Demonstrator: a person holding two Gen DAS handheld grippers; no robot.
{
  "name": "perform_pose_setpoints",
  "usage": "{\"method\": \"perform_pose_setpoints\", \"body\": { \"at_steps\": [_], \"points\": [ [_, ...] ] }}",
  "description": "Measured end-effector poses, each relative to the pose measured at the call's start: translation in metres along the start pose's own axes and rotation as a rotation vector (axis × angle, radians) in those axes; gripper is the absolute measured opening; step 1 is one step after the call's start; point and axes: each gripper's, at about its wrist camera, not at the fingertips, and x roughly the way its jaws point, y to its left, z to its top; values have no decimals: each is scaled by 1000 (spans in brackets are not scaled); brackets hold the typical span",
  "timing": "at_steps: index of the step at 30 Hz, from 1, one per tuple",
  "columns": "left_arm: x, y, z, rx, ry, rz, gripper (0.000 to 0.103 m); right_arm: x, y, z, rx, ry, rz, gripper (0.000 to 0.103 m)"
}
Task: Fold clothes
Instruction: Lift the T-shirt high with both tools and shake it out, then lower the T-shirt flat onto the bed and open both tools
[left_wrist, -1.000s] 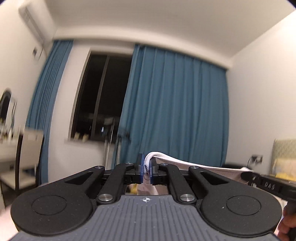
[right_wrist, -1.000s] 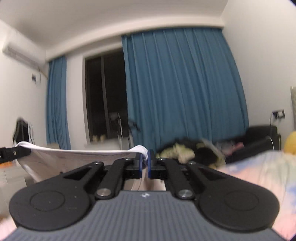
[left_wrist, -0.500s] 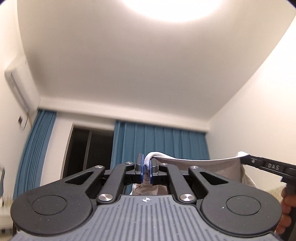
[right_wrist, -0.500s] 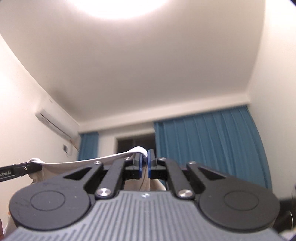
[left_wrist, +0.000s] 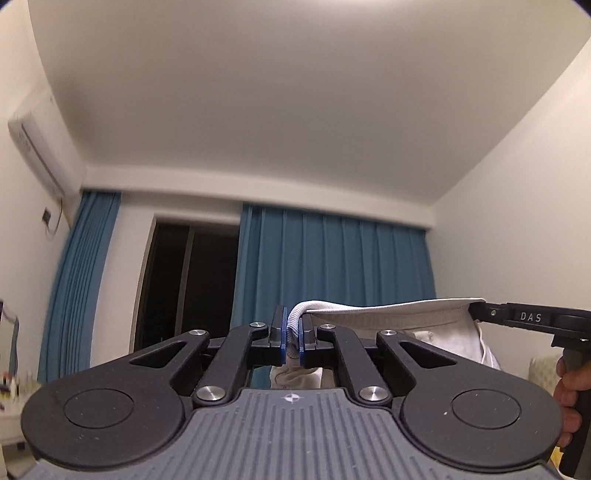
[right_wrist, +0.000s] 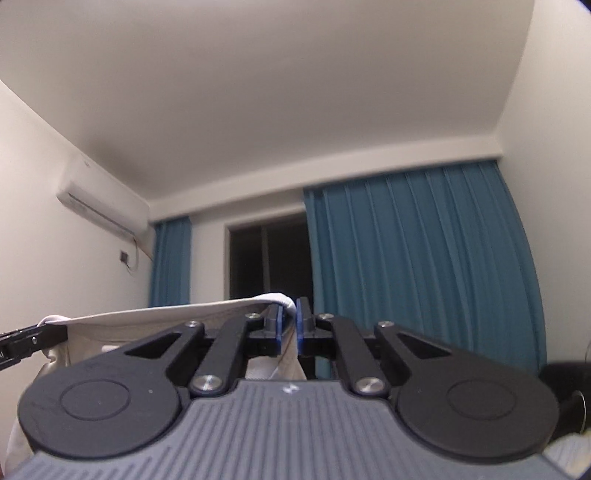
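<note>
"DAS" in pale letters on the right gripper (left_wrist: 476, 314), black finger side

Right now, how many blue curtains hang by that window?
2: a narrow blue pleated curtain left of the dark window, and a wide blue pleated curtain right of it. Lower parts are hidden.

Two grippers (left_wrist: 291, 334) (right_wrist: 289, 326), one white garment (left_wrist: 388, 314), two blue curtains (right_wrist: 417, 266) (right_wrist: 170, 262), one window (right_wrist: 269, 258), one air conditioner (right_wrist: 103, 210).
</note>
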Motion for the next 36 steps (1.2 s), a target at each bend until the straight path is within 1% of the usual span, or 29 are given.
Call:
{"method": "perform_pose_setpoints", "body": {
  "at_steps": [4, 7, 10, 13, 16, 19, 22, 23, 24, 26, 27, 28, 29, 30, 31, 32, 33, 34, 35, 36],
  "points": [
    [53, 2, -82, 10, 133, 17, 7, 40, -28, -77, 10, 105, -43, 9],
    [100, 12, -143, -14, 234, 27, 7, 81, -51, -136, 30, 194, -79, 10],
    [154, 31, -210, -71, 339, 39, 8, 128, -73, -208, 32, 281, -123, 11],
    [212, 49, -276, -101, 435, 48, 8, 172, -101, -287, 34, 373, -173, 11],
    [263, 53, -376, -127, 567, 61, 8, 214, -133, -368, 48, 474, -211, 10],
    [303, 63, -458, -112, 661, 65, 8, 254, -162, -452, 54, 582, -241, 10],
    [329, 68, -549, -95, 767, 63, 8, 280, -189, -527, 66, 686, -261, 10],
    [337, 71, -569, -97, 802, 61, 8, 285, -197, -551, 74, 720, -264, 10],
    [346, 83, -574, -106, 841, 60, 8, 291, -201, -573, 84, 755, -264, 10],
    [366, 96, -603, -117, 903, 48, 8, 299, -206, -607, 98, 816, -266, 10],
    [381, 113, -619, -121, 927, 41, 9, 302, -209, -623, 104, 846, -267, 10],
    [381, 115, -630, -133, 946, 42, 11, 305, -212, -639, 111, 875, -268, 10],
    [374, 127, -643, -154, 963, 44, 11, 307, -214, -651, 116, 892, -269, 10],
    [370, 132, -647, -170, 963, 42, 11, 307, -214, -654, 117, 894, -270, 11],
    [365, 136, -650, -184, 963, 39, 14, 307, -214, -657, 118, 896, -271, 11],
    [361, 140, -653, -184, 959, 37, 19, 307, -214, -660, 119, 898, -271, 15],
    [360, 140, -649, -182, 957, 41, 34, 307, -214, -662, 118, 900, -274, 26],
    [358, 140, -646, -180, 954, 44, 56, 306, -214, -658, 115, 899, -280, 32],
    [357, 141, -643, -179, 943, 46, 65, 303, -214, -653, 119, 898, -277, 41],
    [351, 137, -633, -174, 923, 38, 71, 300, -213, -647, 124, 897, -274, 45]
  ]
}}
